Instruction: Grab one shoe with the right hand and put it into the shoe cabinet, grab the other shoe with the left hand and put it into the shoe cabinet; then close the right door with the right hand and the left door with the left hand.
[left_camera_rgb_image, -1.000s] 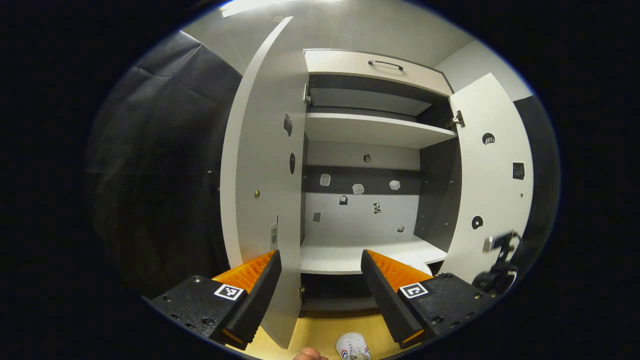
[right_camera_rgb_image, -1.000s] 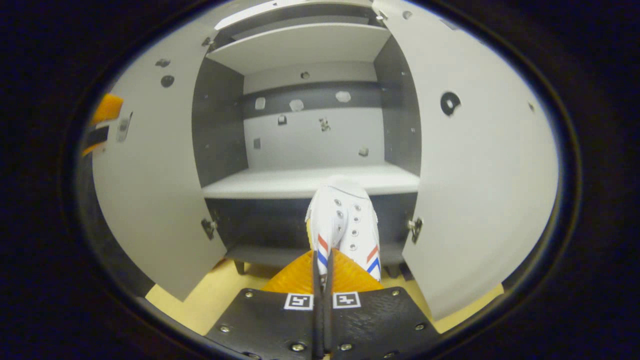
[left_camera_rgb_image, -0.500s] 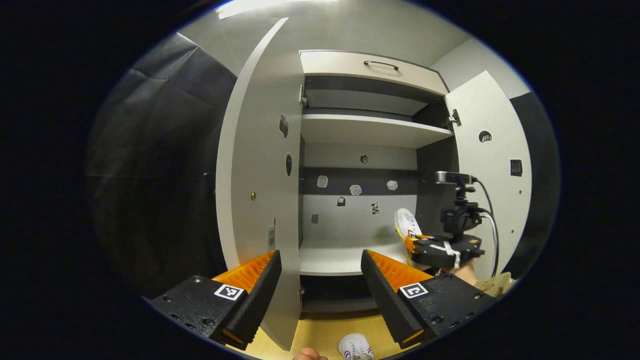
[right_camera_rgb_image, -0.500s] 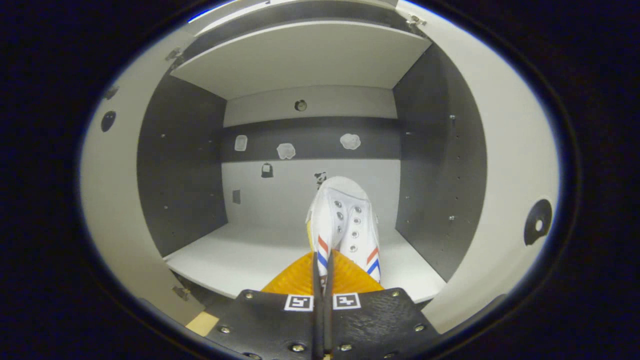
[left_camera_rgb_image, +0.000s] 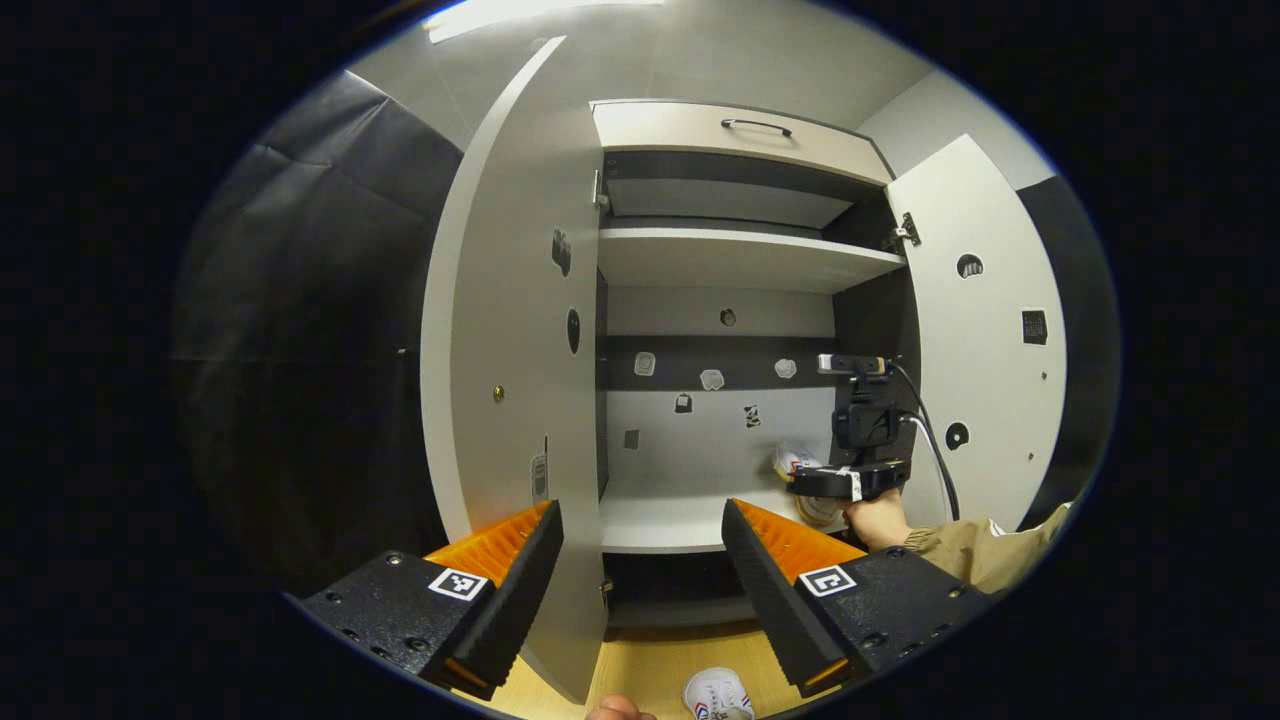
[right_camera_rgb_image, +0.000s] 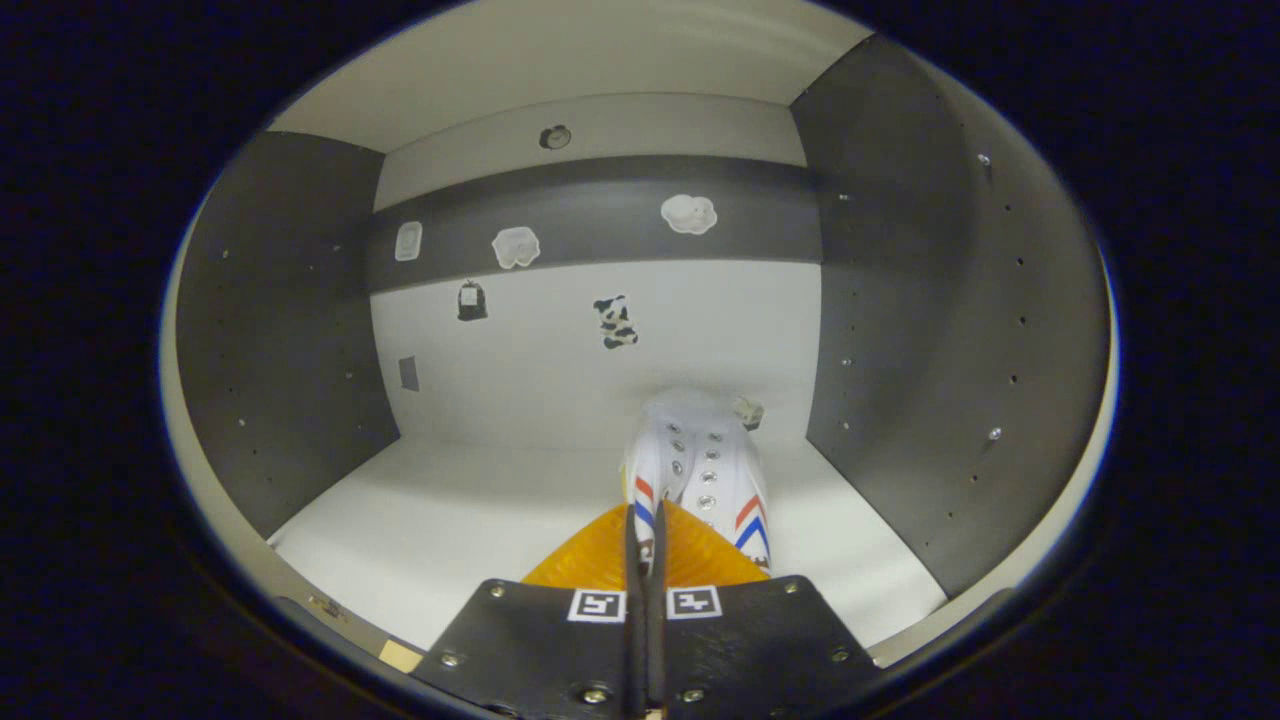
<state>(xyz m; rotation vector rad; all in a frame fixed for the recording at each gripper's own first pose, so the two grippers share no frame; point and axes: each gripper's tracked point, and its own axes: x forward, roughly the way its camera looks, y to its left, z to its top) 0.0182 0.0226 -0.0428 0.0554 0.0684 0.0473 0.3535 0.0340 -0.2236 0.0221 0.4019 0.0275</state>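
Shoe cabinet (left_camera_rgb_image: 740, 262): both doors open, lower shelf (right_camera_rgb_image: 480, 510) bare at left. Right tongs (right_camera_rgb_image: 645, 540) clamp white shoe (right_camera_rgb_image: 700, 470) above shelf, near right wall. Left tongs (left_camera_rgb_image: 640, 560) wide open, holding nothing; second shoe (left_camera_rgb_image: 722, 692) on floor.

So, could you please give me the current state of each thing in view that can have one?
Left gripper: open, holding nothing.
Right gripper: shut on the held shoe, inside the cabinet.
Second shoe: on the floor, not picked up.
Left door: open.
Right door: open.
Drawer: shut.
Lower shelf: bare beside the held shoe.
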